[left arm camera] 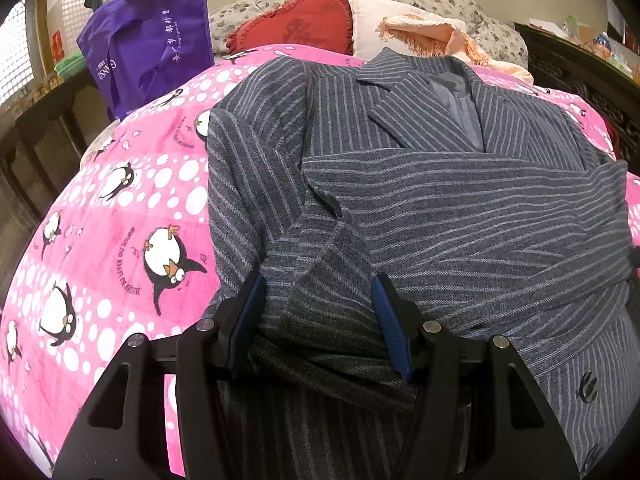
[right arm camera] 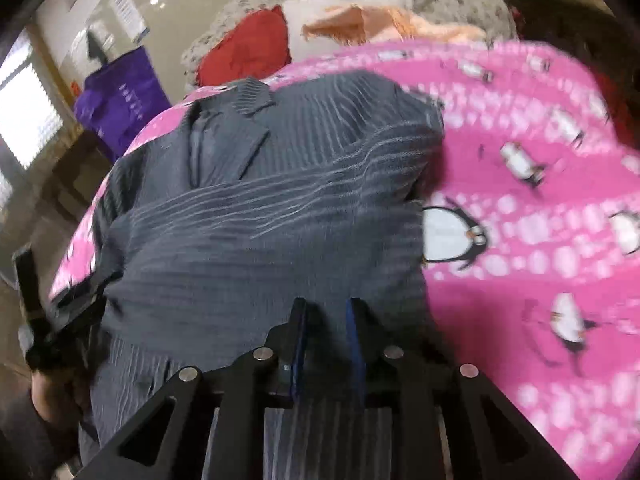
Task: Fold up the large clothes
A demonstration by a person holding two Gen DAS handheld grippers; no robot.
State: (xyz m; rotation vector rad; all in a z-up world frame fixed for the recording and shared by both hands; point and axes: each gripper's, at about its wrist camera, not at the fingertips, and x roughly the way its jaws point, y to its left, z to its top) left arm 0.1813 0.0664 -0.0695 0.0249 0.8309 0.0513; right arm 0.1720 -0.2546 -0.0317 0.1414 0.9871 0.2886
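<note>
A grey pinstriped jacket (left arm camera: 440, 208) lies face up on the pink penguin quilt (left arm camera: 120, 208), collar at the far end, with both sleeves folded across its chest. My left gripper (left arm camera: 318, 280) sits at the jacket's near left. Its blue pads stand half apart and press on a thick bunch of sleeve and body cloth. In the blurred right wrist view the jacket (right arm camera: 260, 220) fills the middle. My right gripper (right arm camera: 327, 304) is at its near hem, with only a narrow gap between the pads, and grey cloth fills that gap.
A purple bag (left arm camera: 152, 40) stands at the quilt's far left edge. A red heart cushion (left arm camera: 296, 24), a peach cloth (left arm camera: 432, 36) and flowered pillows lie beyond the collar. Dark carved wood (left arm camera: 580, 80) borders the right side. Bare quilt (right arm camera: 520, 200) spreads to the jacket's right.
</note>
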